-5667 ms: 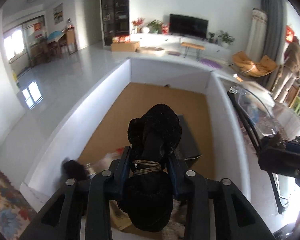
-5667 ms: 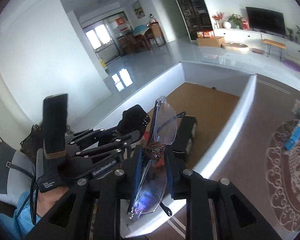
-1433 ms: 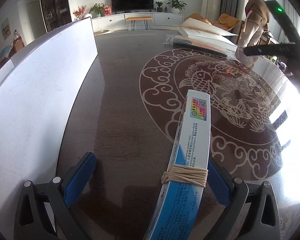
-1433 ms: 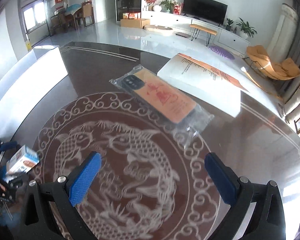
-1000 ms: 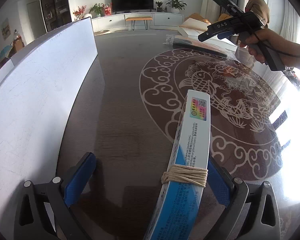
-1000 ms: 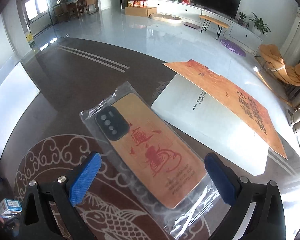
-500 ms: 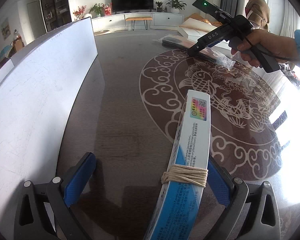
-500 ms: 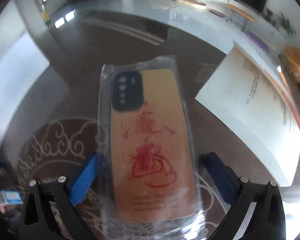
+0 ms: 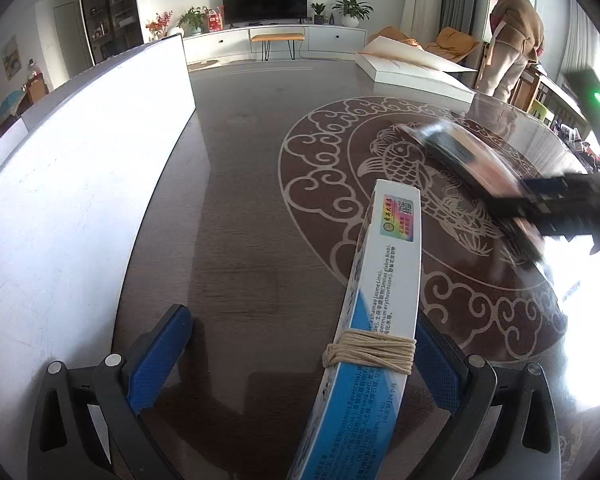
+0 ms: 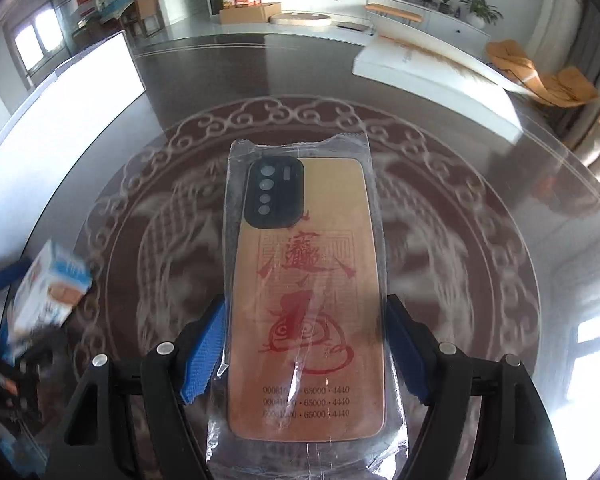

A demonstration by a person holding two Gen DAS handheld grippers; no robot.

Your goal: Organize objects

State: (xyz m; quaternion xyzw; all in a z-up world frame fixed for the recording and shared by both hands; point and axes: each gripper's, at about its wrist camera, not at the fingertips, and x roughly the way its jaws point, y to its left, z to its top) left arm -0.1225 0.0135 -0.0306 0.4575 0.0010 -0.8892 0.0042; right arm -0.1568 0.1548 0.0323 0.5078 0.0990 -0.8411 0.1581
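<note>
- Left wrist view: the left gripper (image 9: 300, 356) has its blue-padded jaws spread wide. A long, narrow blue-and-white cardboard box (image 9: 374, 320), bound near its middle with cream twine (image 9: 370, 354), stands on edge on the dark glass-topped table with the pale carp-and-cloud pattern (image 9: 260, 220). The box lies against the right pad; the left pad is well apart from it, so the box is not gripped.
- Same view: a white rectangular bin wall (image 9: 80, 168) runs along the left. A white flat carton with an orange top (image 9: 412, 68) lies at the table's far edge.
- Same view: the right gripper (image 9: 540, 204), blurred, is at right above the table, with a plastic-wrapped flat item in its jaws.
- Right wrist view: the right gripper (image 10: 302, 356) is clamped on an orange phone case with red print and a black camera block, sealed in clear plastic (image 10: 302, 292). The case is flat, gripped by its long edges, camera end pointing away.
- Same view: the table (image 10: 480, 184) appears blurred beneath the case. The box (image 10: 48, 292) and left gripper (image 10: 4, 312) appear at far left.
</note>
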